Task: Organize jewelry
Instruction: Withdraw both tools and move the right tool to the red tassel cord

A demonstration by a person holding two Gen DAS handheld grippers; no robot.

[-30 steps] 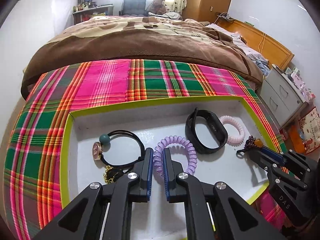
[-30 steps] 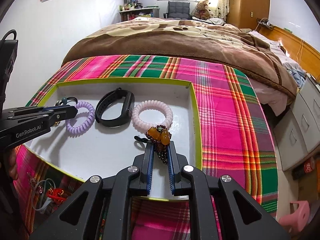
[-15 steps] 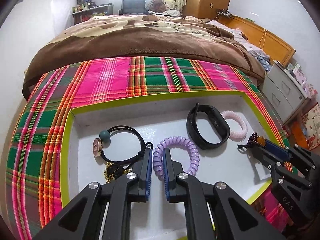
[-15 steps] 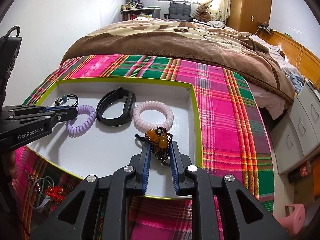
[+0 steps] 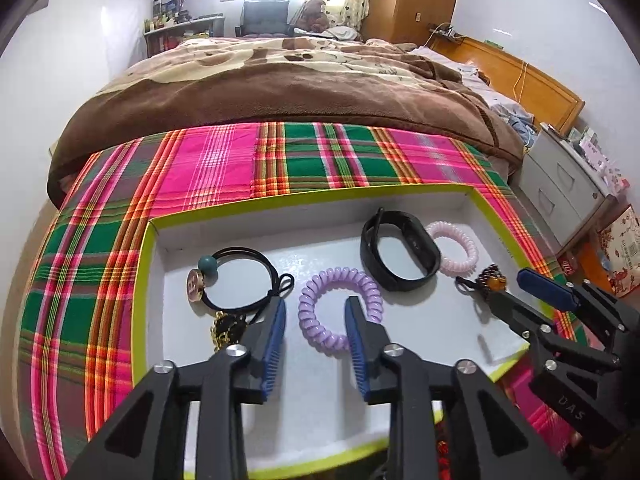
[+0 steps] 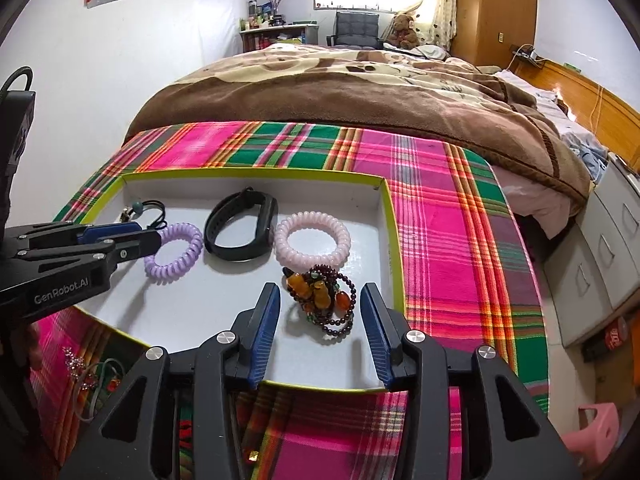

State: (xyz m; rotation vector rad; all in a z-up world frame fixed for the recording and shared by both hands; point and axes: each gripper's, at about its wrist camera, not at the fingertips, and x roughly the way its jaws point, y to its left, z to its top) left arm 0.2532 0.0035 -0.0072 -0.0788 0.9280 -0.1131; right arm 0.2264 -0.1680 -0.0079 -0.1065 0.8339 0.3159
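Jewelry lies spread in a shallow white tray [image 5: 448,204] with a lime-green rim, set on a pink and green plaid cloth [image 5: 208,164] at the foot of a bed. The left tongs [image 5: 314,322] have just been opening and now stand apart around the near side of a purple coil band [image 5: 340,306], pads clear of it. The right tongs [image 6: 320,308] have likewise just been opening; a dark bead bracelet with amber stones [image 6: 324,298] rests loose between them. Beyond lie a black wristband [image 6: 240,230], a pink coil band [image 6: 312,240] and a black hair tie with a teal bead [image 5: 236,276].
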